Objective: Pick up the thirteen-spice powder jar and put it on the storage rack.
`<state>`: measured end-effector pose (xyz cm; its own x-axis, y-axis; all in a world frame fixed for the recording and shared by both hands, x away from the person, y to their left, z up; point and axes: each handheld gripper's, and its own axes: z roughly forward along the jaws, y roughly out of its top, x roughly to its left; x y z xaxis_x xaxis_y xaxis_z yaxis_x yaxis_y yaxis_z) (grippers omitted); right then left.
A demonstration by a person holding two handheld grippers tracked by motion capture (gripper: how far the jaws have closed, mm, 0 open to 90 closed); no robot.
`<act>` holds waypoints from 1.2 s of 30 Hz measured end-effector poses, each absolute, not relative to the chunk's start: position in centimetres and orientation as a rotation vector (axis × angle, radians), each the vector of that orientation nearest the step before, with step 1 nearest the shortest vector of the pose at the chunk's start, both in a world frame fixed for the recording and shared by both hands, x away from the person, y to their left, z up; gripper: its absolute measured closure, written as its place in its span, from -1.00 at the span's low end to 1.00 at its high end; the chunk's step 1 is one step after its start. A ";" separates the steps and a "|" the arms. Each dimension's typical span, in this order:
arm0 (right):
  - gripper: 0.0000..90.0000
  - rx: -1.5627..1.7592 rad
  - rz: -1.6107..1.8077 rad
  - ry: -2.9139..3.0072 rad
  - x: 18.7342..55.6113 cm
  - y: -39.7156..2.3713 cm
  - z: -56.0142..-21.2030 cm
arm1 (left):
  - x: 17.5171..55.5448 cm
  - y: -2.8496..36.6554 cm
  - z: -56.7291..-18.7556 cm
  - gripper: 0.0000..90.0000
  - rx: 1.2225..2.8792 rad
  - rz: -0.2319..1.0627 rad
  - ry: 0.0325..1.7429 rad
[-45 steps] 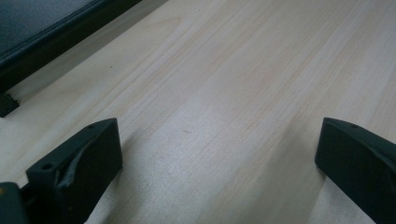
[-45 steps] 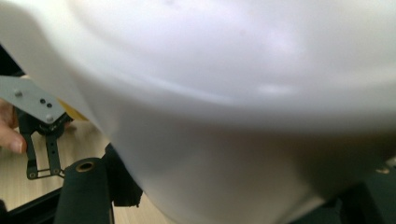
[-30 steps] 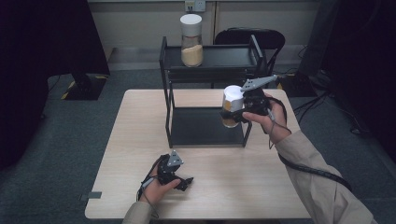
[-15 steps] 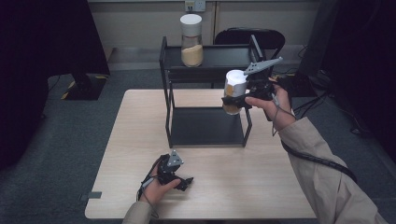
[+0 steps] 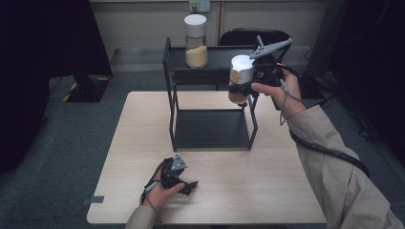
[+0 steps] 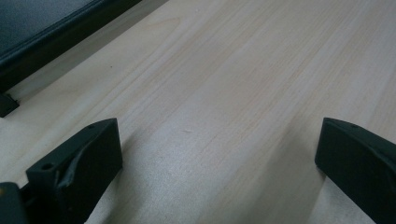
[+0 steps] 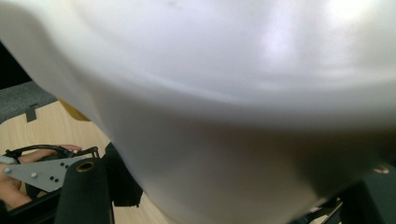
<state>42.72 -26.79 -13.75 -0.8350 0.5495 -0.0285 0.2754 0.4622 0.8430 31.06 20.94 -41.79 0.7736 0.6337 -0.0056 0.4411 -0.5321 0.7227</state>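
- The right tongs (image 5: 248, 86) are closed on a jar (image 5: 240, 78). The jar has a white lid and brown stuff inside.
- The jar is up in the air at the right end of the black rack (image 5: 210, 102), about level with the top shelf (image 5: 217, 58). It touches nothing but the tongs.
- A second jar (image 5: 196, 40) stands upright on the left part of that top shelf. The right part of the shelf is bare.
- I think the step in hand is to set the held jar on the top shelf, beside the second jar.
- In the right gripper view the jar (image 7: 224, 93) is very close and blurry, so that view will not help much with aiming. The high view is the better one to go by.
- To do it well, lift the jar so its bottom is clearly above the shelf edge before going in. If it is too low, it could bump the rail or the right post.
- Keep the jar upright and move slowly toward the bare part. Leave a gap to the second jar so they do not knock.
- Set the bottom flat on the shelf first. Only then let the tongs go, and pull them straight back.
- The left tongs (image 5: 187, 185) rest on the surface (image 5: 143, 138) near the front edge, well apart from the rack. In the left gripper view their jaws stand wide open with only bare wood (image 6: 224, 93) between them. They can stay there.
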 end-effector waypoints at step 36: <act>-0.33 0.732 1.284 2.384 45.7 -24.2 -6.9 | 31.1 20.9 -41.8 -1.00 2.220 0.333 0.795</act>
